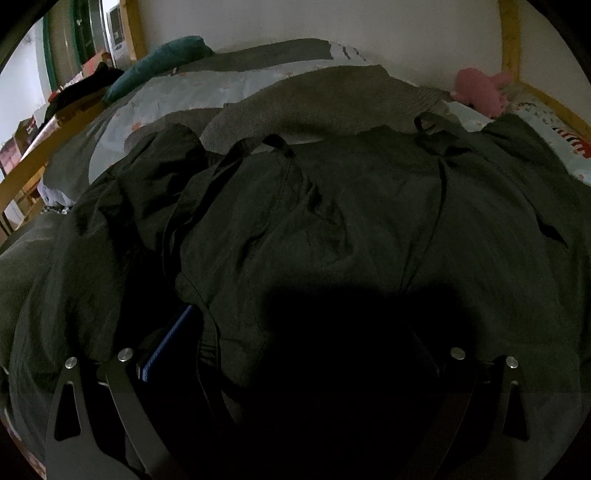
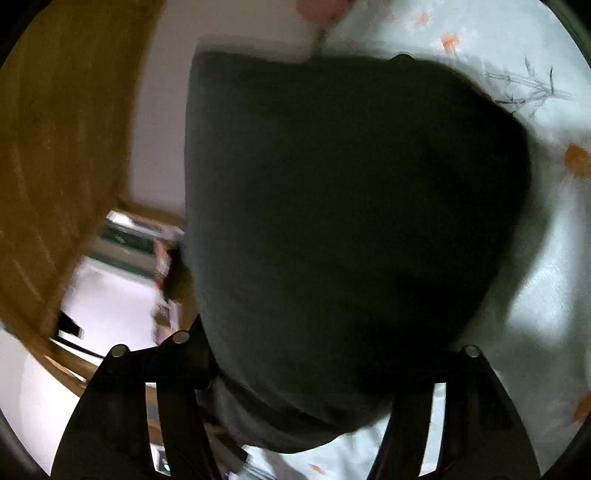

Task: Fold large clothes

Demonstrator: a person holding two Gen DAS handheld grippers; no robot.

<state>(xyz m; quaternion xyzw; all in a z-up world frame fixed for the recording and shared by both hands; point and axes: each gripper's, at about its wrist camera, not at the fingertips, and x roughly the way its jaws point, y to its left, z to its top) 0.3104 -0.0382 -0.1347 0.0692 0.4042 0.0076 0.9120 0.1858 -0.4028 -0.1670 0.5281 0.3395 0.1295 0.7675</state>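
Two dark garments cover the bed: green trousers (image 1: 332,206) spread flat over a grey knit top (image 1: 314,107), belt loops facing away, probably laid out for folding. The left gripper (image 1: 295,369) sits low on the trousers; shadow hides its jaws, so its grip cannot be told. The right gripper (image 2: 325,369) has dark cloth (image 2: 332,221) bunched between its fingers above the floral sheet (image 2: 535,258).

Wooden-framed bed (image 1: 546,98) with floral sheet (image 2: 546,258) against white wall (image 1: 332,22).

Left wrist: close, angled down over dark garment (image 1: 332,206); right wrist: closer, blurred.
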